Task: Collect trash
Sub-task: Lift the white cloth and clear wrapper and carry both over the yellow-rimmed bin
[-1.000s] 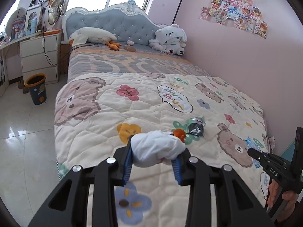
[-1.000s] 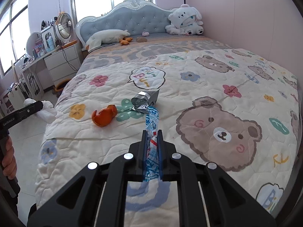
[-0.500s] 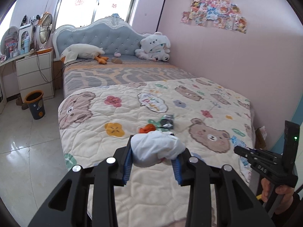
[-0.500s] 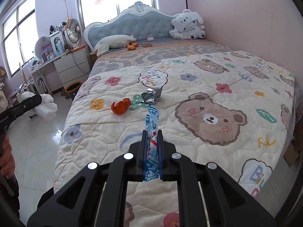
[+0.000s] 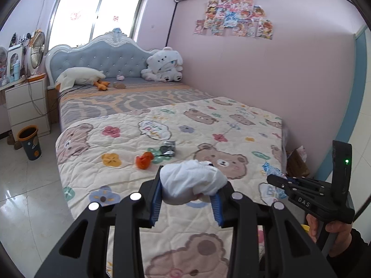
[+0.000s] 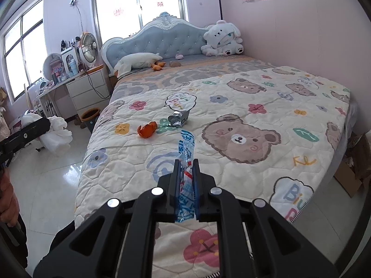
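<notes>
Left wrist view: the left gripper (image 5: 189,198) has its fingers (image 5: 155,202) spread about a fist-wide and clamped on a tissue wad (image 5: 192,183), a crumpled white lump, puffy and creased, bulging above the blue pads. It is held in the air over the foot of the bed (image 5: 97,162). On the quilt beyond lie an orange peel (image 5: 144,159), curled and bright, and just beside it to the right a foil wrapper (image 5: 168,149), silver-grey and crushed. At the right edge the right gripper (image 5: 270,178) shows from the side, a hand (image 5: 334,234) on its handle, with a blue-and-white wrapper (image 5: 269,168) sticking out at its tip. A bin (image 5: 30,142), dark with an orange rim, stands on the floor by the drawers (image 5: 25,108).

Right wrist view: the right gripper (image 6: 186,162) has its fingers (image 6: 177,173) almost closed, pinching the wrapper (image 6: 186,148), a thin, flat plastic strip, blue and white with a little red print, standing upright between the pads above the bed's (image 6: 255,162) foot. The peel (image 6: 147,129) and foil wrapper (image 6: 178,118) lie near each other mid-quilt. At the left, the left gripper (image 6: 46,124) holds the wad (image 6: 58,134) over the floor, and the bin (image 6: 90,115) sits against the bedside.
</notes>
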`<action>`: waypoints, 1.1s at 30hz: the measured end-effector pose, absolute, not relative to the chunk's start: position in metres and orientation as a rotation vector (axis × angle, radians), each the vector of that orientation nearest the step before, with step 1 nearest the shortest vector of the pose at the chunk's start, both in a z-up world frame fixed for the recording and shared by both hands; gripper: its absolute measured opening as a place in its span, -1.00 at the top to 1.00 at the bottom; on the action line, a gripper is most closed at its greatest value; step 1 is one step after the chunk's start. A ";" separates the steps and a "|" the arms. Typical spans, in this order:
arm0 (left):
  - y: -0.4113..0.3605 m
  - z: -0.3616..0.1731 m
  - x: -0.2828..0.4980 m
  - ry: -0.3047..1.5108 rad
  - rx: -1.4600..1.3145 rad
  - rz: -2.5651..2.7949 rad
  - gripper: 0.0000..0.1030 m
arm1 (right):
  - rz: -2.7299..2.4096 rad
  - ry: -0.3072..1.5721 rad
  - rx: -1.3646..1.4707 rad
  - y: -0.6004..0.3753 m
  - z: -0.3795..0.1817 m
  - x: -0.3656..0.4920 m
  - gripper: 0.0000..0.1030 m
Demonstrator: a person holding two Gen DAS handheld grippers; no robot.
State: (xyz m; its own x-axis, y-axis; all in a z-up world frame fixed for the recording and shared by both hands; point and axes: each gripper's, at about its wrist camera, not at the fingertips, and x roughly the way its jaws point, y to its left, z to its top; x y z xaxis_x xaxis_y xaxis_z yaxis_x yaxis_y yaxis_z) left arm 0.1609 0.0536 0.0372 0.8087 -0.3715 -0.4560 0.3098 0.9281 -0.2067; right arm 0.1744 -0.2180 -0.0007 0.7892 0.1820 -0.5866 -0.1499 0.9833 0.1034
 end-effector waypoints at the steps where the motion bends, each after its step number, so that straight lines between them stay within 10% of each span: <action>1: 0.051 0.039 0.158 0.509 -0.122 -0.373 0.35 | 0.176 0.635 0.054 -0.220 0.000 0.172 0.82; 33: -0.062 0.047 0.055 0.482 -0.055 -0.641 0.34 | -0.038 0.620 0.094 -0.321 0.012 0.018 0.82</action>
